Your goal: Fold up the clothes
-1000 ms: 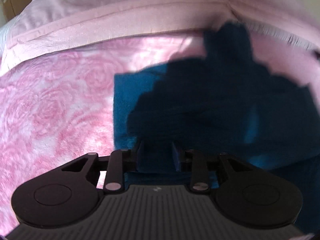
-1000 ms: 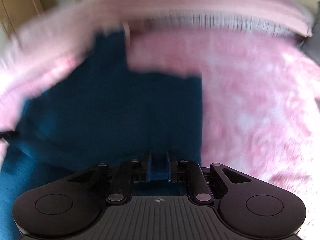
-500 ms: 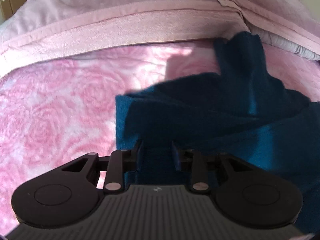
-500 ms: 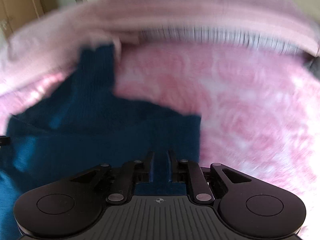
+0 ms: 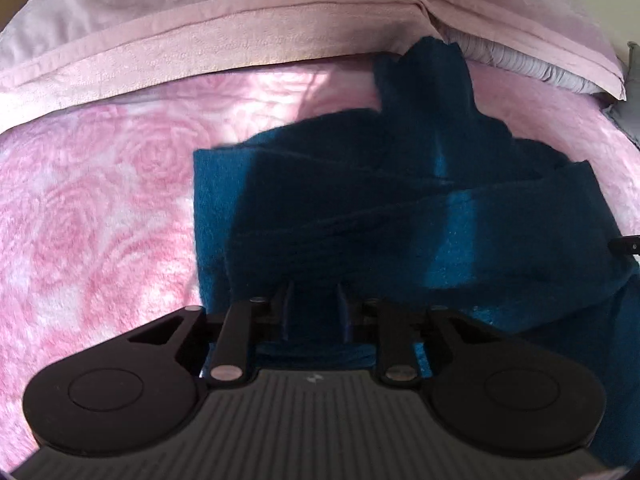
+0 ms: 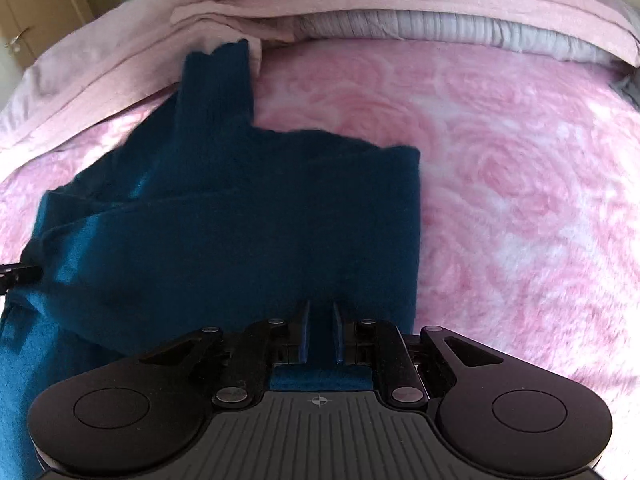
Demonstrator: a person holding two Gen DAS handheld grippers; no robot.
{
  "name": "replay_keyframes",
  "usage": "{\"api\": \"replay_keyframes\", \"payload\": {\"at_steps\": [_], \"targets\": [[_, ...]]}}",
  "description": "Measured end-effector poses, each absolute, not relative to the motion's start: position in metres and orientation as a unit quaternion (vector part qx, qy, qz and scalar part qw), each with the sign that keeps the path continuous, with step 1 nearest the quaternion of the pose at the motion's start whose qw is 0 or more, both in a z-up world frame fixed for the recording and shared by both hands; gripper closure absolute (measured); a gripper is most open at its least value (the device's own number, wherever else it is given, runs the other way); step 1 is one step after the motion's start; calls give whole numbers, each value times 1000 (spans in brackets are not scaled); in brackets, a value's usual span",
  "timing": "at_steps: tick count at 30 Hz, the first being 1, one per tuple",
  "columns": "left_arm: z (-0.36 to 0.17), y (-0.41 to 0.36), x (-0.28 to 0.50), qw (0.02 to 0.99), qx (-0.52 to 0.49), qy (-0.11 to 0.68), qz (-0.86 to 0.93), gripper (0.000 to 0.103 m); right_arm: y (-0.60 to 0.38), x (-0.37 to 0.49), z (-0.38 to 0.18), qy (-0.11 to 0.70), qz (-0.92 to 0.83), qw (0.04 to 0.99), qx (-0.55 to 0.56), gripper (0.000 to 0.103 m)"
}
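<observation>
A dark teal knit garment (image 5: 360, 208) lies on a pink rose-patterned blanket (image 5: 100, 220), with a narrow part reaching toward the pillows. My left gripper (image 5: 314, 300) is shut on its near edge, cloth bunched between the fingers. In the right wrist view the same garment (image 6: 248, 220) fills the left half, and my right gripper (image 6: 320, 320) is shut on its near edge close to the right-hand corner. A fold of cloth runs between the two grippers. The tip of the other gripper shows at the frame edge in each view.
Pale pink pillows (image 5: 200, 20) and a grey ribbed cushion (image 6: 440, 28) line the far side of the bed. The pink blanket (image 6: 520, 180) spreads to the right of the garment. A wooden wardrobe door (image 6: 36, 16) stands at the far left.
Both grippers have carried the near edge of the garment forward toward the pillows, so more cloth lies folded over itself. The grip has stayed the same.
</observation>
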State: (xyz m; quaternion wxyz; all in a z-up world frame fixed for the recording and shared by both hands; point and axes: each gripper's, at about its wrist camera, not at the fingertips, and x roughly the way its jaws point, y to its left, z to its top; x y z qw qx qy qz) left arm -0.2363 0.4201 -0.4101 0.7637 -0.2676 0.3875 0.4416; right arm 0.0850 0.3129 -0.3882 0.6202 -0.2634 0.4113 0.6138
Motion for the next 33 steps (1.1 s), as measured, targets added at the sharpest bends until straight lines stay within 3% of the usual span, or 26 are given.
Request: {"api": "replay_keyframes", "payload": {"at_steps": [3, 5, 6, 8, 10, 12, 20, 21, 22, 23, 24, 29, 33], "targets": [[-392, 450, -233, 776, -284, 355, 438, 83, 333, 96, -372, 399, 620, 624, -258, 89], [-383, 479, -223, 787, -289, 341, 426, 78, 359, 106, -363, 394, 636, 622, -232, 89], [-382, 496, -216, 790, -294, 336, 419, 71, 378, 110, -364, 405, 641, 612, -226, 89], [-383, 532, -200, 796, -308, 329, 405, 68, 419, 117, -368, 427, 651, 590, -215, 88], [-388, 565, -182, 798, -328, 324, 388, 68, 455, 119, -371, 428, 659, 583, -205, 79], [-396, 592, -163, 797, -352, 321, 370, 66, 488, 113, -373, 427, 674, 572, -191, 55], [-440, 652, -102, 782, -412, 323, 337, 68, 568, 95, -380, 421, 705, 553, -143, 53], [-444, 655, -98, 781, -419, 321, 335, 71, 572, 94, -382, 422, 705, 553, -141, 53], [-443, 655, -100, 786, -423, 308, 329, 84, 576, 93, -385, 422, 706, 552, -139, 53], [-441, 653, -103, 793, -427, 293, 322, 96, 580, 93, -388, 421, 707, 551, -135, 75], [-439, 652, -105, 799, -430, 278, 314, 98, 575, 95, -386, 420, 709, 553, -124, 99], [-407, 619, -154, 847, -417, 176, 277, 99, 534, 111, -363, 403, 720, 562, -59, 99], [-375, 557, -200, 886, -371, 145, 235, 99, 466, 120, -332, 371, 743, 557, -20, 99]]}}
